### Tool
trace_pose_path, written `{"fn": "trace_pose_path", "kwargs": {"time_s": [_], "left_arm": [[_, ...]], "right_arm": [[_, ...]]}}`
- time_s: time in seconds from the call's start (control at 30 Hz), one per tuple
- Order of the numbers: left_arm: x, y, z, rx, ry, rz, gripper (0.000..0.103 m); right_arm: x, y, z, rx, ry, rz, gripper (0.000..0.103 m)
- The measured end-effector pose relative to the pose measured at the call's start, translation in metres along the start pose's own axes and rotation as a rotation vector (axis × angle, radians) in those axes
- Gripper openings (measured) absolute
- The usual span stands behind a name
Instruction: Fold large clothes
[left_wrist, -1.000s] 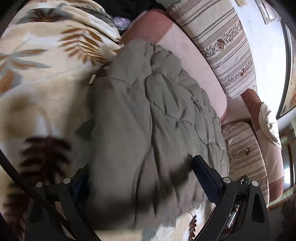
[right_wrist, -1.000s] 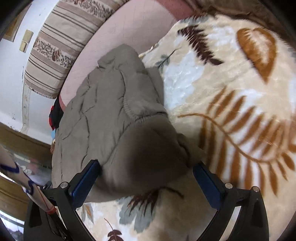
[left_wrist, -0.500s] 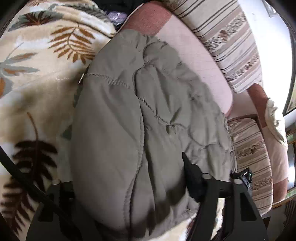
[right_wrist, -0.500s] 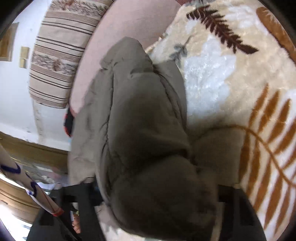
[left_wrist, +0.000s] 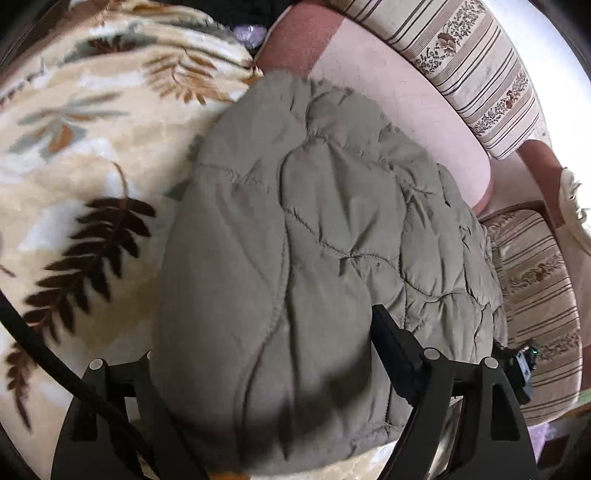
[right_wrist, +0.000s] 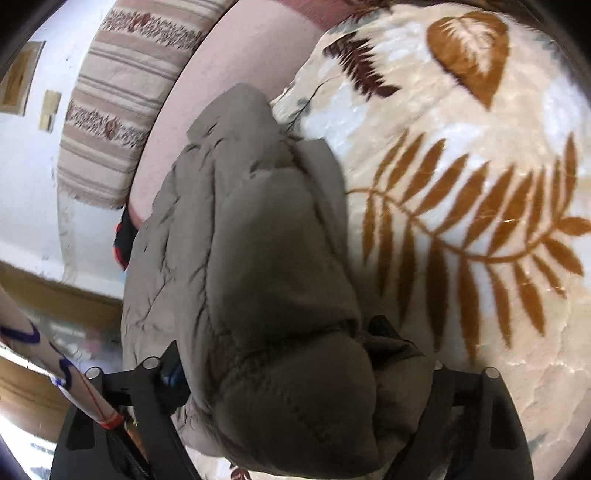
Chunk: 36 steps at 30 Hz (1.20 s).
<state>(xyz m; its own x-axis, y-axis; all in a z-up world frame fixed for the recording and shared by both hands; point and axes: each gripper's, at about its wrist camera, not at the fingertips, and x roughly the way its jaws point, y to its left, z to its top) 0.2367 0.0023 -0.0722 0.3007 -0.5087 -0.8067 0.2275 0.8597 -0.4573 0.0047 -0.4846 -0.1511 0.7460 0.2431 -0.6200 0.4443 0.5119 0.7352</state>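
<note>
Both grippers just closed: left gripper (left_wrist: 266, 369) and right gripper (right_wrist: 273, 373) now each pinch the near edge of the olive-grey quilted padded jacket (left_wrist: 332, 229), bunched on the cream leaf-print fleece blanket (left_wrist: 74, 166). Grasp looks secured, so I judge the fold-over comes next.

Jacket (left_wrist: 314, 240) matt quilted cloth; blanket (right_wrist: 461, 166) plush, faintly glossy fleece; cushion (left_wrist: 476, 59) woven striped fabric

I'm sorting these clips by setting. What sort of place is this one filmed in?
Most likely a home living room. A quilted olive jacket lies on a plush leaf-print blanket spread over a pink sofa seat, with striped back cushions against a white wall.
</note>
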Motion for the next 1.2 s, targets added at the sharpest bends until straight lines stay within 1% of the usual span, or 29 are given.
{"fn": "trace_pose_path", "kwargs": {"time_s": [0.1,0.17,0.2,0.3,0.37,0.4,0.43,0.5,0.57,0.6,0.63,0.67,0.7,0.77,0.83,0.9,0.97,1.07,1.2], "left_arm": [[-0.023,-0.007,-0.005,0.044,-0.018,0.001,0.082],[-0.035,-0.003,-0.012,0.039,-0.016,-0.009,0.082],[-0.039,-0.001,-0.013,0.037,-0.020,0.000,0.082],[-0.055,0.011,-0.025,0.028,-0.035,0.027,0.082],[-0.068,0.014,-0.030,0.019,-0.075,0.070,0.082],[-0.074,0.010,-0.032,0.027,-0.094,0.072,0.082],[-0.080,0.005,-0.034,0.041,-0.117,0.070,0.082],[-0.088,-0.015,-0.037,0.084,-0.156,0.059,0.082],[-0.081,-0.035,-0.038,0.140,-0.144,0.054,0.083],[-0.073,-0.049,-0.039,0.181,-0.128,0.063,0.083],[-0.067,-0.057,-0.039,0.206,-0.120,0.075,0.083],[-0.056,-0.068,-0.039,0.244,-0.110,0.098,0.083],[-0.048,-0.074,-0.038,0.270,-0.104,0.117,0.083],[-0.023,-0.083,-0.035,0.310,-0.099,0.180,0.083],[-0.004,-0.084,-0.029,0.332,-0.107,0.245,0.083],[0.010,-0.082,-0.022,0.348,-0.132,0.276,0.087],[0.017,-0.081,-0.015,0.356,-0.152,0.279,0.092],[0.029,-0.080,-0.004,0.372,-0.177,0.274,0.098],[0.039,-0.080,0.008,0.366,-0.204,0.265,0.099]], "right_arm": [[-0.017,0.005,-0.004,-0.025,-0.022,-0.034,0.091],[-0.032,0.003,-0.006,-0.031,-0.047,-0.059,0.093],[-0.042,-0.007,-0.009,-0.029,-0.057,-0.066,0.093],[-0.073,-0.016,-0.012,-0.033,-0.129,-0.128,0.094],[-0.090,-0.004,-0.013,-0.074,-0.184,-0.199,0.094],[-0.096,0.005,-0.016,-0.106,-0.206,-0.219,0.094],[-0.102,0.022,-0.020,-0.164,-0.228,-0.230,0.094],[-0.102,0.050,-0.026,-0.252,-0.247,-0.240,0.094],[-0.090,0.089,-0.037,-0.377,-0.256,-0.240,0.094],[-0.078,0.109,-0.044,-0.451,-0.246,-0.242,0.094],[-0.068,0.121,-0.049,-0.497,-0.236,-0.246,0.094],[-0.053,0.134,-0.057,-0.563,-0.216,-0.256,0.094],[-0.039,0.143,-0.061,-0.598,-0.203,-0.262,0.094],[-0.005,0.155,-0.063,-0.661,-0.180,-0.292,0.093],[0.021,0.156,-0.058,-0.682,-0.164,-0.337,0.093],[0.041,0.147,-0.048,-0.673,-0.157,-0.357,0.093],[0.049,0.139,-0.035,-0.650,-0.170,-0.351,0.097],[0.054,0.130,-0.014,-0.628,-0.199,-0.377,0.097],[0.054,0.125,0.004,-0.605,-0.209,-0.385,0.097]]}}
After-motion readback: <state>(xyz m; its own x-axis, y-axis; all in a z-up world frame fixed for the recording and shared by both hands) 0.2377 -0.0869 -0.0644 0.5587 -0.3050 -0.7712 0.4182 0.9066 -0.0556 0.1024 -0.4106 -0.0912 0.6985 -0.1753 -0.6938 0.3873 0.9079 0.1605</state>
